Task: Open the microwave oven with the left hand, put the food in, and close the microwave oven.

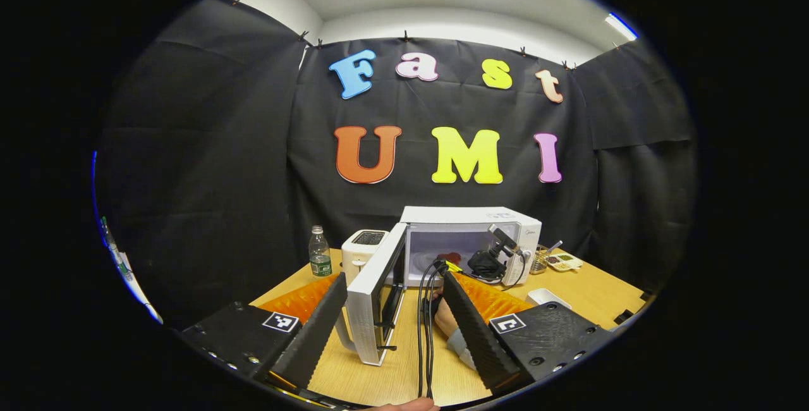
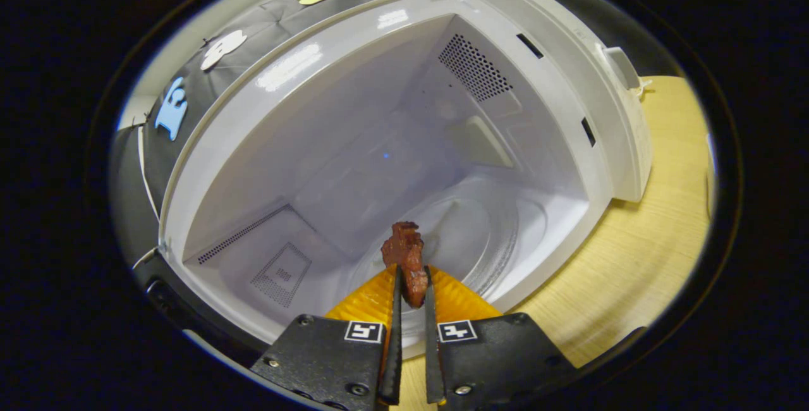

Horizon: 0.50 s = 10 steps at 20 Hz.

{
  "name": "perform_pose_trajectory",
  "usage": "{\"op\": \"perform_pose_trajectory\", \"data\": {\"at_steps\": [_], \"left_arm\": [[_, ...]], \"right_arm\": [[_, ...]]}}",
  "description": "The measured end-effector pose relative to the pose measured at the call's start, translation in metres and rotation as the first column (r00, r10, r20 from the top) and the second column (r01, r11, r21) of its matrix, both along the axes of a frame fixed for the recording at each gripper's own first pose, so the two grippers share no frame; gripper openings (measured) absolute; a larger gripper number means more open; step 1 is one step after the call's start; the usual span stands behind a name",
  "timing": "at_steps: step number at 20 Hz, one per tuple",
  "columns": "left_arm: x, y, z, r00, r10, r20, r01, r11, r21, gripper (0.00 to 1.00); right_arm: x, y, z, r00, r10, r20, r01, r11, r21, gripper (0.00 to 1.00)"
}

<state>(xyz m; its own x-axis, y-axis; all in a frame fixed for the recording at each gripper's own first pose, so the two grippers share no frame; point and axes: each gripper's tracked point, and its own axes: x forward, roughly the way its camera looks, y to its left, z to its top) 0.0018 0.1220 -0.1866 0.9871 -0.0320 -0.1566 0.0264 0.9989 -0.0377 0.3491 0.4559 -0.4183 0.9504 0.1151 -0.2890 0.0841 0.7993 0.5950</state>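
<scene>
Item: food [image 2: 407, 259], one small reddish-brown chunk, rough and irregular, likely a piece of cooked or dried meat. I judge it light, fairly firm but somewhat yielding, possibly greasy, so it could slip or twist if the squeeze slackens. Best hold is across its narrow lower half, where I have it now; the upper lump stands free above the tips.

Holder: right hand-held gripper [image 2: 411, 294], closed on the food, both fingers pressing its sides with only a slim gap between them. The chunk sits at the very tips and projects forward and upward from them.

Landmark: microwave oven [image 2: 622, 126], white, standing on the wooden bench [image 2: 638, 253], door [image 1: 370, 310] swung wide to the oven's left. Relative to the oven, the food is at the mouth of the cavity, just above the front edge of the round turntable [image 2: 468, 234] and not yet touching it. I judge the door-opening step done and the placing step under way; release should wait until the chunk is lower and nearer the turntable's middle, since it may roll.

Second holder: left hand-held gripper [image 1: 392, 288], open and empty, fingers spread wide, held back in front of the oven with the door's free edge lying between its fingers in the picture, though apart from them. Dark cables [image 1: 426, 329] hang in front of the oven
</scene>
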Motion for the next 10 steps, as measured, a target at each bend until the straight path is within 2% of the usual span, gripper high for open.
{"op": "perform_pose_trajectory", "data": {"at_steps": [1,3,4,5,6,7,8,9,10], "left_arm": [[0.000,-0.001,0.000,1.000,-0.003,-0.003,0.003,1.000,-0.003,0.94],[0.000,0.003,0.000,1.000,0.004,0.001,-0.004,1.000,-0.003,0.94],[-0.002,0.006,0.000,1.000,0.010,0.003,-0.010,1.000,-0.002,0.94],[-0.002,0.009,0.000,1.000,0.019,0.006,-0.019,1.000,0.002,0.94],[-0.005,0.014,-0.001,1.000,0.031,0.004,-0.031,0.999,0.007,0.94],[-0.005,0.020,-0.002,0.999,0.047,0.003,-0.047,0.999,0.013,0.87],[-0.008,0.024,-0.002,0.998,0.057,0.001,-0.057,0.998,0.017,0.94],[-0.009,0.028,-0.003,0.998,0.065,0.000,-0.065,0.998,0.018,0.87],[-0.011,0.033,-0.004,0.997,0.073,0.003,-0.074,0.997,0.020,0.94]], "right_arm": [[0.002,-0.001,0.000,1.000,-0.003,0.002,0.003,0.999,-0.034,0.19],[0.001,-0.005,0.000,1.000,-0.020,-0.011,0.018,0.993,-0.116,0.16],[0.000,-0.007,-0.003,0.999,-0.030,-0.016,0.027,0.986,-0.165,0.19],[0.000,-0.009,0.000,0.999,-0.038,-0.014,0.034,0.973,-0.228,0.33],[-0.002,-0.011,0.004,0.999,-0.044,-0.015,0.038,0.958,-0.284,0.42],[-0.004,-0.014,0.001,0.998,-0.055,-0.023,0.045,0.943,-0.330,0.60],[-0.006,-0.015,-0.001,0.998,-0.053,-0.035,0.037,0.932,-0.361,0.78],[-0.007,-0.014,-0.001,0.998,-0.035,-0.045,0.016,0.930,-0.366,0.84],[-0.008,-0.014,0.001,0.998,-0.021,-0.054,0.000,0.934,-0.357,0.84]]}}
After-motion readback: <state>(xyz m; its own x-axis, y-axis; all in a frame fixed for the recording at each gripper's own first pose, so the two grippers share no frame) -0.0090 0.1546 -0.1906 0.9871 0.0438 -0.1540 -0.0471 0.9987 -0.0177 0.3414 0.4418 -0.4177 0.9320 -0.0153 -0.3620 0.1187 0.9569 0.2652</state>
